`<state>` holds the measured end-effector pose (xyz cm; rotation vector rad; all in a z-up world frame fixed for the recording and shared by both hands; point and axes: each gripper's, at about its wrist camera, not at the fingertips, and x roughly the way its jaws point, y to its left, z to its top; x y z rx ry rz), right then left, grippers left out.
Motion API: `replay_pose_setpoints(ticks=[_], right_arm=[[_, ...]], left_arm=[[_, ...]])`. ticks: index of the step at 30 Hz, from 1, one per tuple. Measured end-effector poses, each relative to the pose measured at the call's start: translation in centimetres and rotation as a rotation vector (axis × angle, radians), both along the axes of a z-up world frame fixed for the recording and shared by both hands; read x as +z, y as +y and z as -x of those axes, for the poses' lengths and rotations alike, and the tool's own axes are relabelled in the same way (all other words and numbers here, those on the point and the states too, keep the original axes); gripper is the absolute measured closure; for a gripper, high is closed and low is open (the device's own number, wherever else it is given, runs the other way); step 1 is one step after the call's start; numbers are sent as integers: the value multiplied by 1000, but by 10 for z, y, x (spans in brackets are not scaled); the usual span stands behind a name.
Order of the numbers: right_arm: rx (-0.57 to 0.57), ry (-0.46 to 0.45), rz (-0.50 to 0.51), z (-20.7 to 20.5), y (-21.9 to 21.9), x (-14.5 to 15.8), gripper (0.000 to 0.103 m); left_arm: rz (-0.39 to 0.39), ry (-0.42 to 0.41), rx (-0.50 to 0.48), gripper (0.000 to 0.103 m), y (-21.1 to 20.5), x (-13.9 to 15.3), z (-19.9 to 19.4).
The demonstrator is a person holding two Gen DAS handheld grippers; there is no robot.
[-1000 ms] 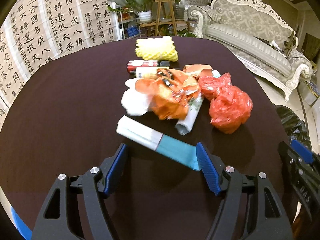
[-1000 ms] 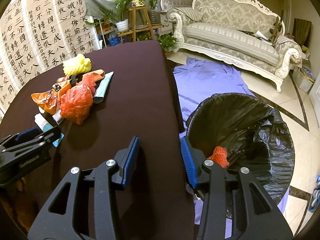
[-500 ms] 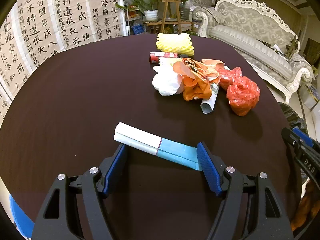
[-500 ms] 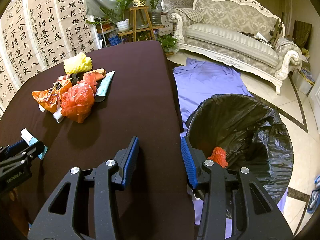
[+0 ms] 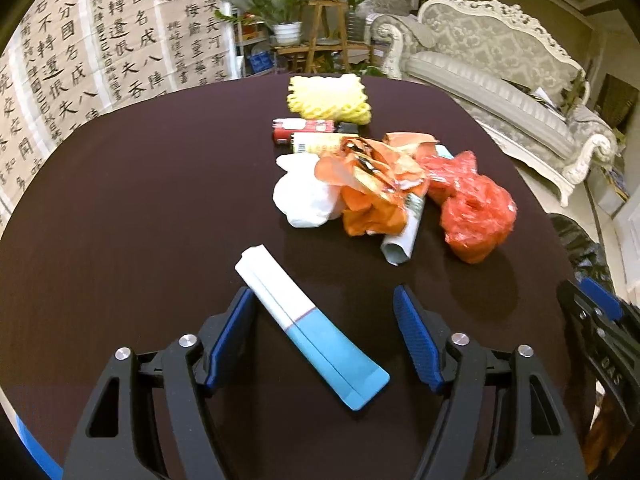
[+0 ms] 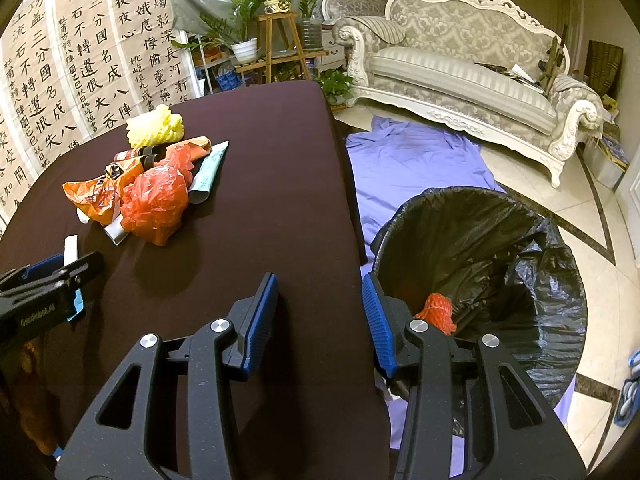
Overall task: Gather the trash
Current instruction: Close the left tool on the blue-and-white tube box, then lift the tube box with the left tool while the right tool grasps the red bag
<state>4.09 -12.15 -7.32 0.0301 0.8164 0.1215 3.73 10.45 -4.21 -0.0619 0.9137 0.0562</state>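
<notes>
Left wrist view: my left gripper (image 5: pixel 324 332) hangs low over the dark brown table (image 5: pixel 120 220), its blue-padded jaws spread wide with a flattened white-and-blue tube (image 5: pixel 308 324) lying diagonally between them. The tube's white end lies just beside the left pad; its blue end points back toward the camera, and the right pad stands clear of it. Whether the left pad actually touches the tube I cannot tell.

Farther along the table sits the rest of the trash in a loose heap: a white crumpled bag (image 5: pixel 304 196), an orange wrapper (image 5: pixel 376 184) overlapping it, a rolled paper tube (image 5: pixel 404 236) poking out from under the wrapper, and a red plastic bag (image 5: pixel 476 216) on the right. Behind them lie a red-and-white box (image 5: pixel 302 126) and a yellow foam net (image 5: pixel 328 94) near the far edge.

Right wrist view: my right gripper (image 6: pixel 320 312) is also spread, pinching nothing, and hovers at the table's right edge, one jaw over the tabletop and the other over the black-lined trash bin (image 6: pixel 520 240) on the floor. An orange net ball (image 6: pixel 438 312) lies inside the bin. A purple cloth (image 6: pixel 408 160) is spread on the floor beside the bin, with a pale ornate sofa (image 6: pixel 460 76) beyond.
</notes>
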Motion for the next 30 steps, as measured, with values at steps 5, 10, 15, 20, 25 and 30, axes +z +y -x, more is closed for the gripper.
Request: replay_pose_setpoints(ticks=[5,10,15,20,25,30], right_arm=[[1,0,1,0,0,0,60],[1,-1,1,0,0,0,60],[0,-1,2,0,1,0,60],[1,-1,4,1,0,1,60],[11,-5,4,1,1,3,60],[35,-7,13,-1,10,6,60]], left_arm=[[-38,-18,-36,56,1,0,16],[-62,-25,-51,66,4,-1,26],[-65,-30,-54,70,10,-2,30],[-42,-24,-31,55,12,-2,22],[-68,-29,-58,66,8,-2,18],[-82,-43,-69,83,7,-2,20]])
